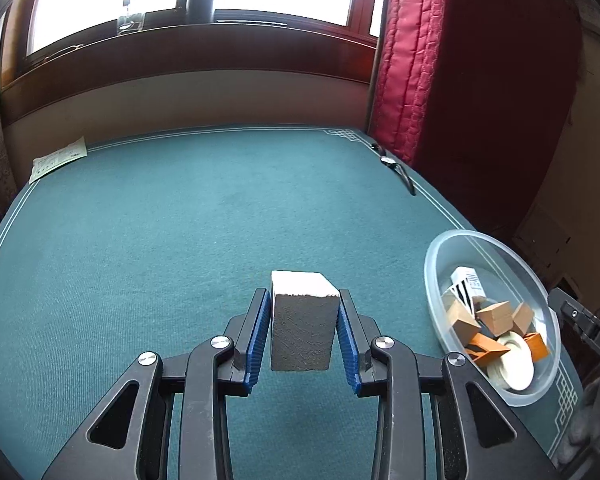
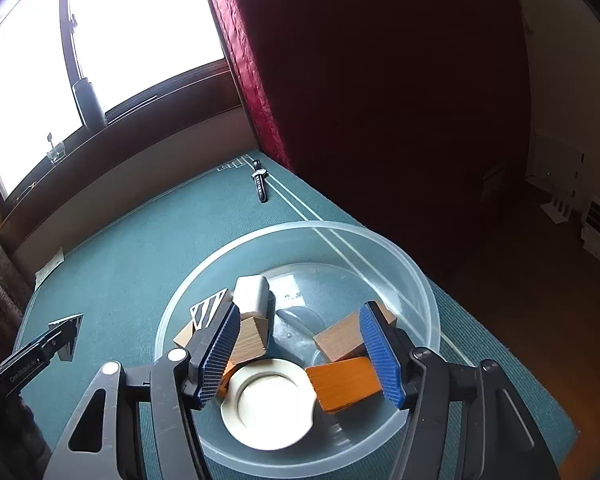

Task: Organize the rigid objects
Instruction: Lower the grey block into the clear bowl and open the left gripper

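Observation:
My left gripper (image 1: 304, 300) is shut on a grey block with a white top (image 1: 303, 320) and holds it above the green table. A clear plastic bowl (image 1: 436, 280) stands to its right with several wooden and orange blocks (image 1: 496, 316) and a white tape roll (image 1: 512, 360) in it. My right gripper (image 2: 298, 312) is open and empty, hovering over the bowl (image 2: 416, 276). Below it lie the tape roll (image 2: 268, 400), an orange block (image 2: 346, 382), wooden blocks (image 2: 340, 340) and a white block (image 2: 252, 292).
The green felt table (image 1: 180, 240) runs to a wall under the window. A wristwatch (image 1: 392, 164) lies at the far right edge by a red curtain (image 1: 412, 60). A paper card (image 1: 58, 158) lies at the far left. The floor drops off right of the bowl (image 2: 520, 300).

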A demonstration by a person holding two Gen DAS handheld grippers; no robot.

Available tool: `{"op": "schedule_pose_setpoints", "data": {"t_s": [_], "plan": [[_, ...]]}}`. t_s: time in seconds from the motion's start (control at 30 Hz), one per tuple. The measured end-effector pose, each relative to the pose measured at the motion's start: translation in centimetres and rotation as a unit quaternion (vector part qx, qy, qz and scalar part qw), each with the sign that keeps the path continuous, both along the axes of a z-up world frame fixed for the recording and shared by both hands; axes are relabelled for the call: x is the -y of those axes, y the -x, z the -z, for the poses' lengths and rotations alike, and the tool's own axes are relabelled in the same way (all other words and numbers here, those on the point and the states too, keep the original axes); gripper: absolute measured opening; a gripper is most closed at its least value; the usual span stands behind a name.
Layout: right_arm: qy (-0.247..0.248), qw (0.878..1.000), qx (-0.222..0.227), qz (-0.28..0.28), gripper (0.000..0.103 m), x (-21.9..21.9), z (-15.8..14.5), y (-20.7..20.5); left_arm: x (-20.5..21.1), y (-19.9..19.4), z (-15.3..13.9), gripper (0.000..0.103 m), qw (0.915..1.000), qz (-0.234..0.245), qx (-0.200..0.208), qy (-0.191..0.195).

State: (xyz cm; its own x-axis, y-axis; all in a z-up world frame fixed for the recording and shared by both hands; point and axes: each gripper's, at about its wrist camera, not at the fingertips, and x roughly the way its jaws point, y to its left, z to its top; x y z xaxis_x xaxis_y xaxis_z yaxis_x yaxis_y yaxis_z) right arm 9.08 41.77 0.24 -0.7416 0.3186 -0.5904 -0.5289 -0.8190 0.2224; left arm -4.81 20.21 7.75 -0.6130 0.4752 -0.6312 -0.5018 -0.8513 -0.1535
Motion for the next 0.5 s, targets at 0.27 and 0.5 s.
{"op": "schedule_pose_setpoints", "data": {"t_s": [0.27,0.5], "plan": [[-0.021,1.0,0.0,0.005,0.069,-2.0,-0.1,-1.9,-4.6,-2.2,-1.4,0.034,0.9986,0.053,0.002,-0.002],[-0.008,1.0,-0.006,-0.002,0.069,-3.6,0.6,-2.2,-8.4,-3.8,-1.6,0.034,0.9957,0.092,0.001,0.015]]}}
